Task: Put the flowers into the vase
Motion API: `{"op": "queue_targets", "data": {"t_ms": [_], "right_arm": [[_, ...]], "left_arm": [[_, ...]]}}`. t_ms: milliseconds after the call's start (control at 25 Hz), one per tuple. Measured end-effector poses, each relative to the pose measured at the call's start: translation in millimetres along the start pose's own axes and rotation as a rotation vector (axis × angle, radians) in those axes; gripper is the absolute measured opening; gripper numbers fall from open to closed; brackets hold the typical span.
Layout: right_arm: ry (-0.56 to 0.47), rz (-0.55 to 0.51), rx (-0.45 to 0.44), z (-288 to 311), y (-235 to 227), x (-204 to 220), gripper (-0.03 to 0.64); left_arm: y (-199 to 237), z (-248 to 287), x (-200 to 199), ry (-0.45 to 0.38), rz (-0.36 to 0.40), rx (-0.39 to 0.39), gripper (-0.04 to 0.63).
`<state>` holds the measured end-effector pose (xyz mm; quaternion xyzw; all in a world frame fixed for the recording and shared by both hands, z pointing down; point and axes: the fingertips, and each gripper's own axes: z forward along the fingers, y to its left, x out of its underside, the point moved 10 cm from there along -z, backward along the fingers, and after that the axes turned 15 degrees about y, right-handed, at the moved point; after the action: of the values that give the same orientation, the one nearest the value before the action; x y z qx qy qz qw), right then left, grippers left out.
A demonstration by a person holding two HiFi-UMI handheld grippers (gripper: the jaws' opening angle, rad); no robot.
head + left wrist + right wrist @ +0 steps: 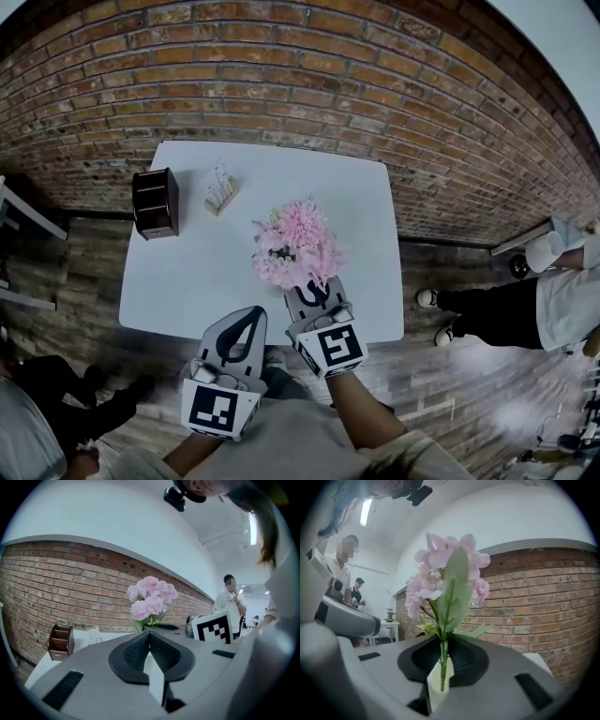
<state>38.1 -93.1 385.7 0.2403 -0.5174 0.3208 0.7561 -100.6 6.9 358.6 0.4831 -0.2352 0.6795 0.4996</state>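
A bunch of pink flowers (295, 246) with green leaves hangs over the front half of the white table (187, 272). My right gripper (314, 292) is just below the blooms and is shut on their stems. In the right gripper view the green stem (442, 660) runs upright between the closed pads, with the blossoms (445, 581) above. My left gripper (247, 323) stays beside it to the left, near the table's front edge, jaws together and nothing in them. From the left gripper (150, 641) the flowers (152, 597) show ahead. No vase shows in any view.
A brown desk organizer (155, 202) and a small card holder (220, 187) stand at the table's back left. A brick wall (300, 84) runs behind the table. A person (506, 309) stands to the right of it, and another is at the lower left.
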Motion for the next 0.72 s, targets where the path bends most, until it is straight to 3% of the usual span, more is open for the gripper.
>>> {"op": "queue_targets", "data": {"t_ms": [720], "right_arm": [[0.054, -0.026, 0.045, 6.0, 5.9, 24.6, 0.063]], "left_arm": [[-0.8, 0.0, 1.5, -0.02, 0.014, -0.005, 0.009]]}}
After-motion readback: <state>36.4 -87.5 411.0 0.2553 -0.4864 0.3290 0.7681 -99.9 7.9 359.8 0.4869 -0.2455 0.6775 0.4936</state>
